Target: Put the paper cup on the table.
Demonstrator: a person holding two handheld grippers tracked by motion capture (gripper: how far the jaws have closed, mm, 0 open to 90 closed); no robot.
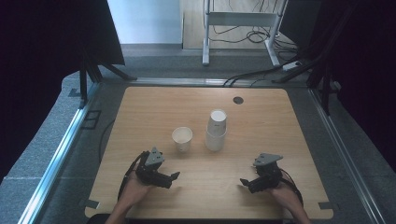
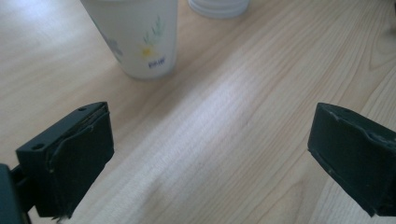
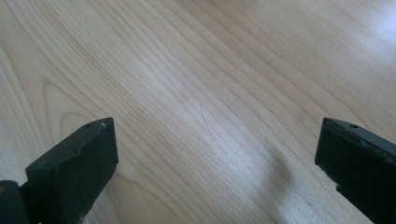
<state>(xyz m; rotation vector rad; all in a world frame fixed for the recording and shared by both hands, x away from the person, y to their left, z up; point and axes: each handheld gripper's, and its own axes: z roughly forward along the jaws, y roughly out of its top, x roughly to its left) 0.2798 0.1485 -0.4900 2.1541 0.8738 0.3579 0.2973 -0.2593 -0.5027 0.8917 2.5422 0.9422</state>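
Cups are the concern: a stack [image 1: 216, 130] of two stands mid-table [image 1: 261, 186], and a single cup [image 1: 182, 138] stands just left of it, apart. Tall and light, the stack would likely topple from a sideways knock (it already leans a little). The single cup is close to the left gripper [image 1: 171, 179], whose jaws are spread wide and empty; a hasty squeeze could crush it. The right gripper [image 1: 246, 184] is likewise spread, holding nothing.

On the light wooden surface [image 1: 154, 107], the single white paper cup [image 1: 182, 138] stands left of, and apart from, the tilted stack of 2 white paper cups [image 1: 216, 130]. Both grippers lie nearer the front edge.
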